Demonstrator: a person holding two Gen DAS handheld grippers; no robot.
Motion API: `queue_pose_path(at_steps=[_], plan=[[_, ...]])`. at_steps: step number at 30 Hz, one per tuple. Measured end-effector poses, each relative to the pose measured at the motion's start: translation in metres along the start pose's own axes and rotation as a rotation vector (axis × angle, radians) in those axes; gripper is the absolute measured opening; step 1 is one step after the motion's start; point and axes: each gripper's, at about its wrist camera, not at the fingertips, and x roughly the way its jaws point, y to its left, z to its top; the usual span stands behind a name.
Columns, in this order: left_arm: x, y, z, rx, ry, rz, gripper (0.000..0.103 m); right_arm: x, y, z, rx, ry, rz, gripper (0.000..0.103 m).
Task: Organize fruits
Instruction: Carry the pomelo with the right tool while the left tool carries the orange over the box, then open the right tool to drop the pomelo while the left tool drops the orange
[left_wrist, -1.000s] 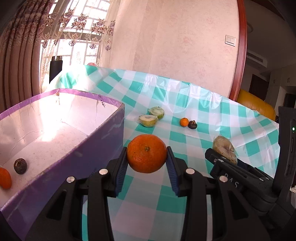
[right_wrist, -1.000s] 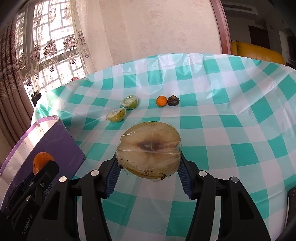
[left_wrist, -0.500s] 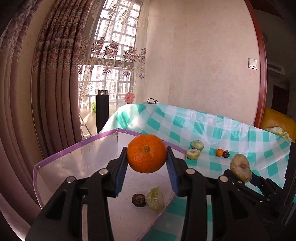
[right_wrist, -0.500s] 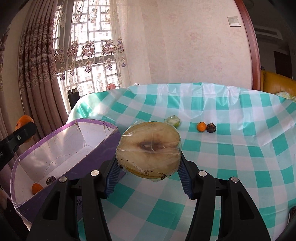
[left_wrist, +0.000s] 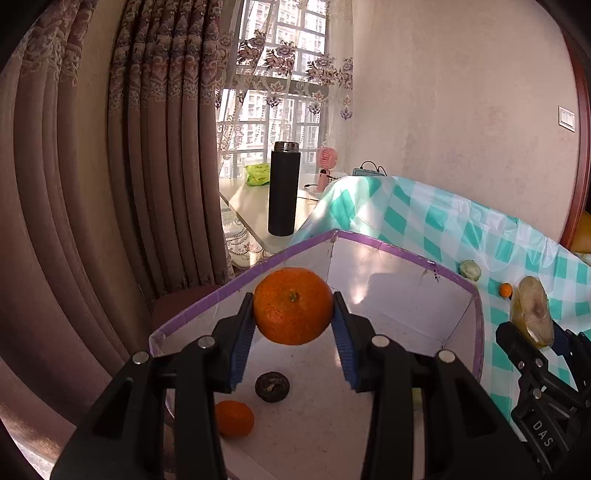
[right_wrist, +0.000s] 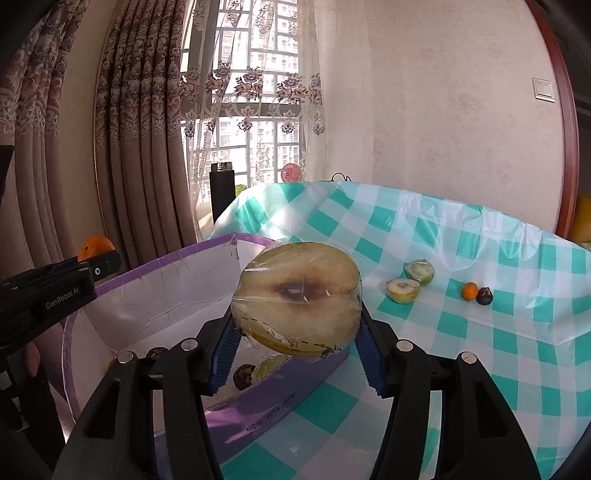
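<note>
The orange, firm, light and round enough to roll, hangs over the purple box pinched across its middle by the left gripper, while the right gripper clamps a slippery, soft film-wrapped fruit half by its edges at the box's rim.

Table with teal-white checked cloth. On it: purple box at left edge, two cut green fruit halves touching, small orange just beside dark fruit.
</note>
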Motion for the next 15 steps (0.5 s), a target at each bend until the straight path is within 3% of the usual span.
queue_pose_path(at_steps=[7, 11, 15], plan=[[0.031, 0.026, -0.014, 0.082, 0.172, 0.034, 0.041, 0.048, 0.056, 0.01, -0.146, 0.238, 0.031, 0.057], [0.044, 0.022, -0.022, 0.138, 0.231, 0.05, 0.041, 0.071, 0.074, -0.003, -0.221, 0.372, 0.029, 0.057], [0.056, 0.014, -0.03, 0.177, 0.281, 0.046, 0.041, 0.085, 0.086, -0.02, -0.298, 0.449, 0.006, 0.057]])
